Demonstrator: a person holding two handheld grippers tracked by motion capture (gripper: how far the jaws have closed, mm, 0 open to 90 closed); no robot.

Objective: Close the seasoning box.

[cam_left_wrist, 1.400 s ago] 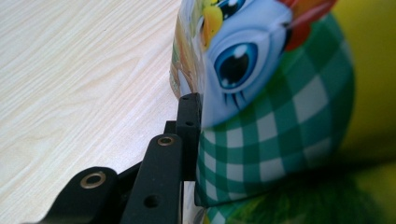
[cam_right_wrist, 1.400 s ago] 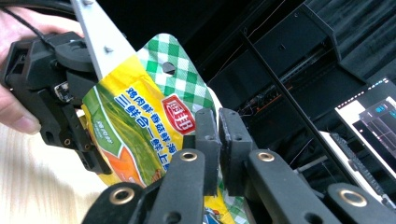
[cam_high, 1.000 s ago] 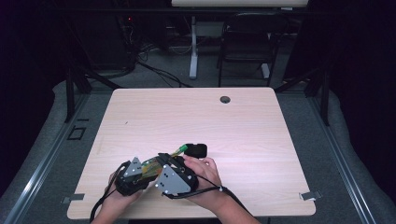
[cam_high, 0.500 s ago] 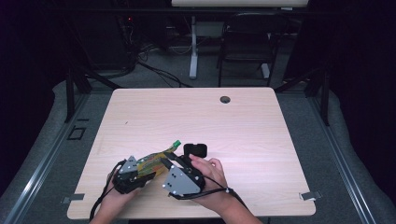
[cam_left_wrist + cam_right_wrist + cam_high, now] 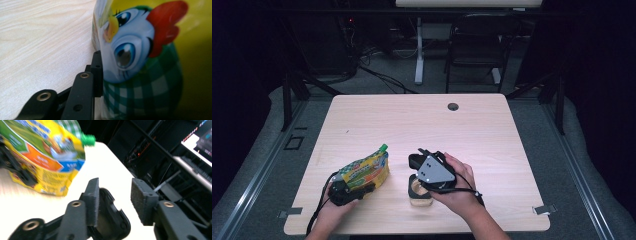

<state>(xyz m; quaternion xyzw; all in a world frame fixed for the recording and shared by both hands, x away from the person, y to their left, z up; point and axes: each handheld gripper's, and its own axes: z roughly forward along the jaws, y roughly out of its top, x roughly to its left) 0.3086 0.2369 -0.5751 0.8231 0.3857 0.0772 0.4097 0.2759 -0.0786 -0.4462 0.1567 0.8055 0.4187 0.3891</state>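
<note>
High view looks down on a pale wooden counter (image 5: 492,130). Near its front edge, the left gripper (image 5: 346,192) holds a yellow snack pouch (image 5: 364,170) with a green cap (image 5: 383,147), tilted so the cap points up and away. Left gripper view shows one black finger pressed against the pouch's printed cartoon bird; the other is hidden behind the pouch, so the fingers look closed on it. Just to the right, the right hand (image 5: 457,187) carries the right gripper (image 5: 414,161) over a small round wooden holder (image 5: 420,192) on the counter. Right gripper view shows its fingers (image 5: 93,195) spread apart, gripping nothing, with a small black object (image 5: 111,220) below them. The pouch seems lifted and secured; whatever the right gripper must do with cap or holder appears not yet begun.
</note>
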